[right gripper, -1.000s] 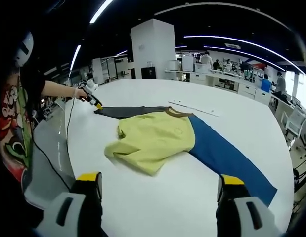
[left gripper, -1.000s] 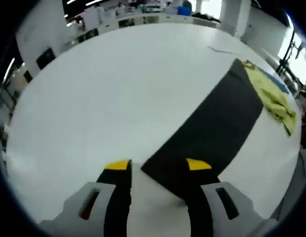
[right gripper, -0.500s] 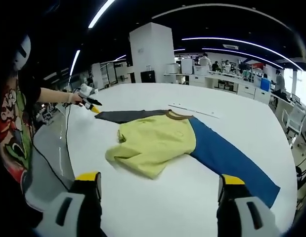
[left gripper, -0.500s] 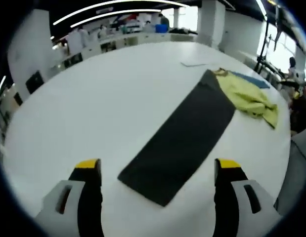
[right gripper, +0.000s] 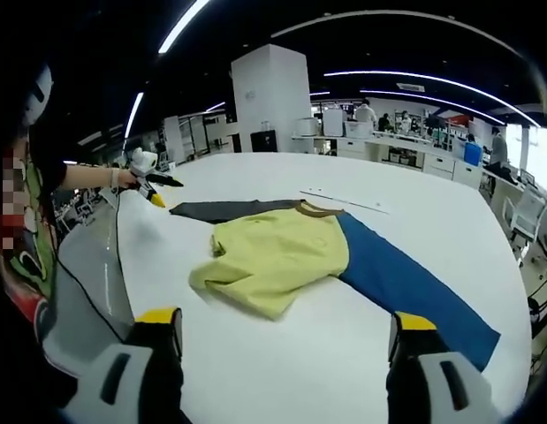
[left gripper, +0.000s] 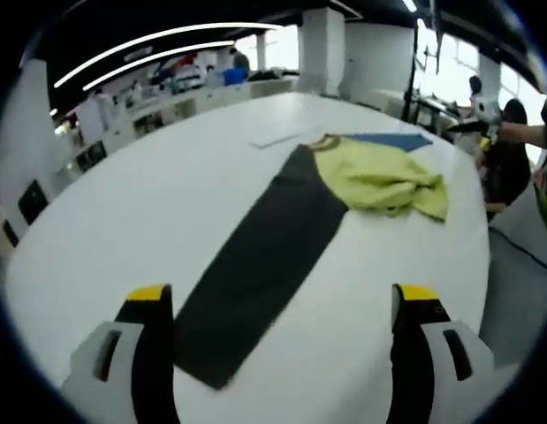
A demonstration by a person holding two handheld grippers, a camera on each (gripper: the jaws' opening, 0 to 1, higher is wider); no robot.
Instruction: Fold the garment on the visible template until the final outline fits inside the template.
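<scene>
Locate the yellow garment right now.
In the right gripper view, the yellow garment lies mid-table, crumpled, between the dark strip and the blue strip.

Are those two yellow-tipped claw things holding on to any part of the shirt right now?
No, nothing is held. The left gripper and right gripper are both open and off the yellow garment, which lies on the white table.

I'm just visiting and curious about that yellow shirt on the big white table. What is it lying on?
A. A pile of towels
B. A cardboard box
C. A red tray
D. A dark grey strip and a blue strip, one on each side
D: in the right gripper view the yellow shirt sits where the dark grey strip and the blue strip meet, covering an end of each on the white table.
</scene>
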